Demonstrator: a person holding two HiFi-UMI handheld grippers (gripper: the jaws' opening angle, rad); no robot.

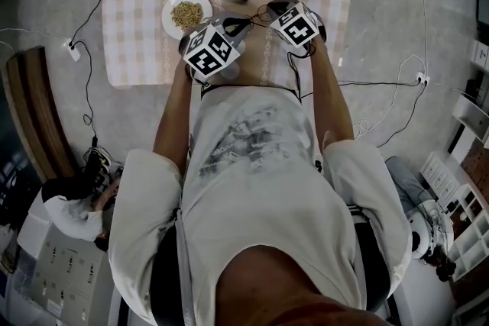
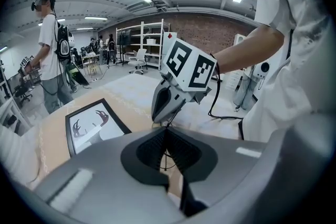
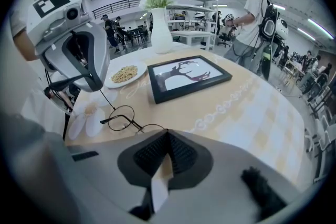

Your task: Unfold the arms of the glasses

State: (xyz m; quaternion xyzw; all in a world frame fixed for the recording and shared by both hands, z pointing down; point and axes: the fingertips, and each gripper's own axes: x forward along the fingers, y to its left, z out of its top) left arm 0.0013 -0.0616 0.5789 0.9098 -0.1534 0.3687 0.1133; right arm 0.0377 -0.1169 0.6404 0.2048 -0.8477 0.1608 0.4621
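Note:
Thin black round-lensed glasses (image 3: 123, 118) hover just above the tan table runner (image 3: 220, 102) in the right gripper view. My right gripper (image 3: 167, 134) is shut on the frame at the second lens, which its jaws partly hide. My left gripper (image 3: 97, 85) comes in from the left, shut on the far end of one thin arm that slants down to the first lens. In the left gripper view that arm shows as a dark wire pinched in my left gripper (image 2: 167, 131), and my right gripper (image 2: 168, 119) is right in front. In the head view both grippers are close together over the table's near edge.
A black-framed deer picture (image 3: 189, 77) lies behind the glasses. A white plate of grains (image 3: 125, 74) and a white vase of flowers (image 3: 160, 34) stand to the left and behind. The checkered cloth (image 1: 137, 27) hangs over the table. Cables (image 1: 397, 99) run across the floor, and a person with a headset (image 3: 252, 13) stands beyond.

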